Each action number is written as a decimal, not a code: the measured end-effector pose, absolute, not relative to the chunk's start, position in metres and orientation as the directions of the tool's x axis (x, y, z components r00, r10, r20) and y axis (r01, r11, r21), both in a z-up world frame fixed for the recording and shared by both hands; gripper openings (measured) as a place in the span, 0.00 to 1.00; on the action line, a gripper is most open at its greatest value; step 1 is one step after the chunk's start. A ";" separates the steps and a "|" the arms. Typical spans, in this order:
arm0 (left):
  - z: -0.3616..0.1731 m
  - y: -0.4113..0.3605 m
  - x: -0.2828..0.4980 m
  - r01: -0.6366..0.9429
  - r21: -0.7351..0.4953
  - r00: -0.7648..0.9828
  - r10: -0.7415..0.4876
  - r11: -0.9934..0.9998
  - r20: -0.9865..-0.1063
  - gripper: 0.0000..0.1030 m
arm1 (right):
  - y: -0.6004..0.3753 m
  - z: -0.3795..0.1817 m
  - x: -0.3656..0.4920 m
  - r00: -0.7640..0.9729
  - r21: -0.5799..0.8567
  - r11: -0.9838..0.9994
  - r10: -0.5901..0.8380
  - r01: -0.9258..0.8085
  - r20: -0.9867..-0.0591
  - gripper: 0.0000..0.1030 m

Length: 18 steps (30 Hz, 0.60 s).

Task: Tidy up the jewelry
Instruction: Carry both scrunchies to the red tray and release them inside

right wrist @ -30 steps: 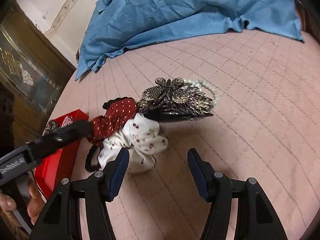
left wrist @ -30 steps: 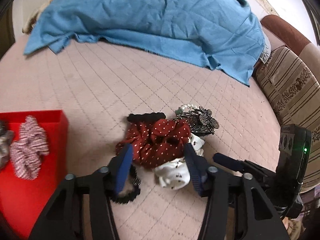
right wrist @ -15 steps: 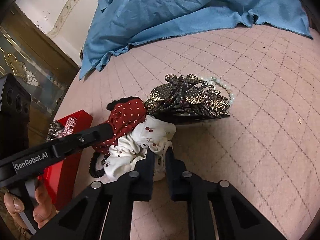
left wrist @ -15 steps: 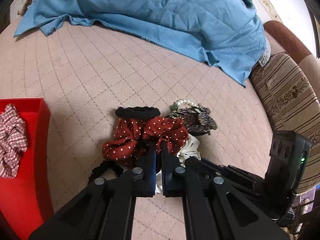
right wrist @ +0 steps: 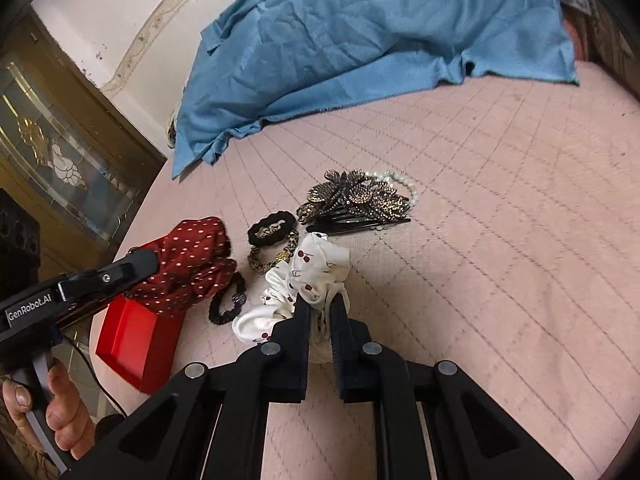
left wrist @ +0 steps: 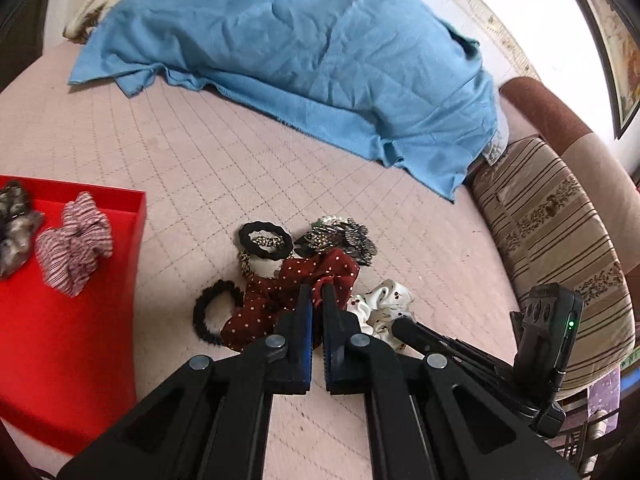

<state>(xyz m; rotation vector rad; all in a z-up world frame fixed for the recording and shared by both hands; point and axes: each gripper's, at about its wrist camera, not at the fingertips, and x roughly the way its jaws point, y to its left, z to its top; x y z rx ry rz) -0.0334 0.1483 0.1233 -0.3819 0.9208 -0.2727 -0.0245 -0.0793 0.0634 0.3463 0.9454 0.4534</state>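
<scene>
My left gripper (left wrist: 316,292) is shut on the dark red polka-dot scrunchie (left wrist: 276,300), lifted off the pink quilt; the scrunchie (right wrist: 188,264) hangs from it in the right wrist view. My right gripper (right wrist: 320,304) is shut on the white cherry-print scrunchie (right wrist: 308,276), also raised. Left on the quilt are a black hair tie (left wrist: 262,238), a leopard-print tie (right wrist: 272,258), a thin black tie (left wrist: 208,312), a beaded flower hair comb (right wrist: 356,198) and a pearl bracelet (right wrist: 404,184). A red box (left wrist: 68,312) at the left holds a striped scrunchie (left wrist: 74,242) and a grey one (left wrist: 14,224).
A blue cloth (left wrist: 300,48) covers the far part of the bed (left wrist: 200,168). A striped brown sofa arm (left wrist: 556,248) borders the right side. A wooden cabinet with glass doors (right wrist: 52,152) stands at the left in the right wrist view. A hand (right wrist: 52,412) holds the left gripper's handle.
Both grippers closed from wide open, the left on the red scrunchie and the right on the white one, then rose, pulling them off the pile and uncovering the ties beneath.
</scene>
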 end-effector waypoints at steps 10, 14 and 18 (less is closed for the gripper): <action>0.157 0.159 -0.094 0.026 -0.361 0.656 -0.288 0.932 -0.698 0.03 | -0.077 0.093 -0.066 0.549 0.407 0.881 0.470 -0.242 -0.691 0.10; 0.165 0.164 -0.112 0.003 -0.303 0.679 -0.224 0.953 -0.700 0.03 | -0.069 0.103 -0.083 0.566 0.358 0.897 0.442 -0.261 -0.696 0.10; 0.169 0.164 -0.127 -0.018 -0.235 0.693 -0.157 0.972 -0.703 0.03 | -0.058 0.110 -0.098 0.582 0.302 0.910 0.415 -0.285 -0.700 0.10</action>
